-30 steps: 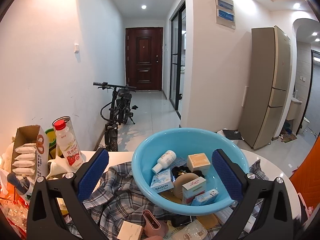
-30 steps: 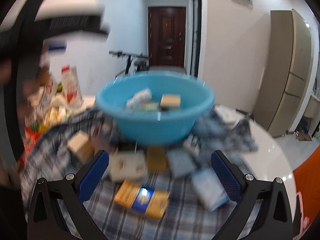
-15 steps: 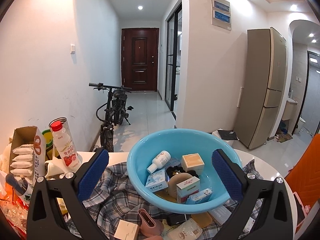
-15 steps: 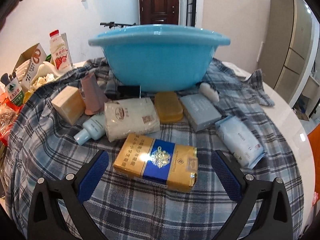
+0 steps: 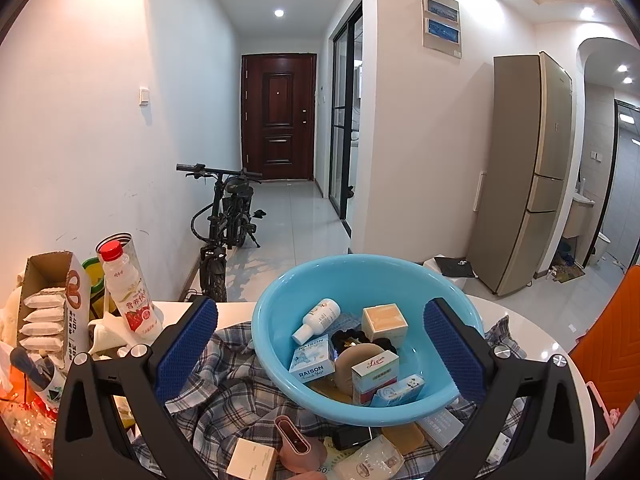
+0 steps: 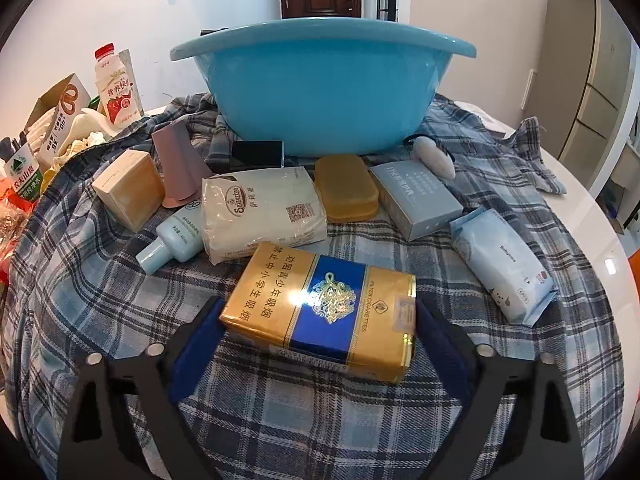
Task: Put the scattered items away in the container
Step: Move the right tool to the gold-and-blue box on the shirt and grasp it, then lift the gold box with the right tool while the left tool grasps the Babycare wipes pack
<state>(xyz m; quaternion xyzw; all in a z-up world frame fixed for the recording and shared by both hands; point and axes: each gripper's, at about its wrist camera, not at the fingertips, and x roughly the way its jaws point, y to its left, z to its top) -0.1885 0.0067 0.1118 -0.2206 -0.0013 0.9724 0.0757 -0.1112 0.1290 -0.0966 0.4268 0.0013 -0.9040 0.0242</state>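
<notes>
A blue basin [image 5: 360,280] [image 6: 320,92] stands on a plaid cloth [image 6: 120,300] and holds several small boxes and a white bottle [image 5: 316,320]. My left gripper [image 5: 320,348] is open and empty, held above the basin's near side. My right gripper [image 6: 316,344] is open, low over the cloth, its pads on either side of a gold and blue cigarette carton [image 6: 320,304]. Behind the carton lie a white pouch [image 6: 260,212], a pale blue bottle [image 6: 172,240], a tan box [image 6: 128,188], an amber case [image 6: 346,188], a grey box [image 6: 416,200] and a wipes pack [image 6: 500,264].
A drink bottle [image 6: 116,88] [image 5: 128,296], a snack carton [image 5: 52,308] and wrappers crowd the table's left side. The round white table's edge [image 6: 592,216] curves at the right. A bicycle [image 5: 224,216] and a fridge [image 5: 524,172] stand beyond.
My right gripper has dropped and moved forward, so its open pads now flank the gold carton. The left gripper has drifted slightly, still above the basin.
</notes>
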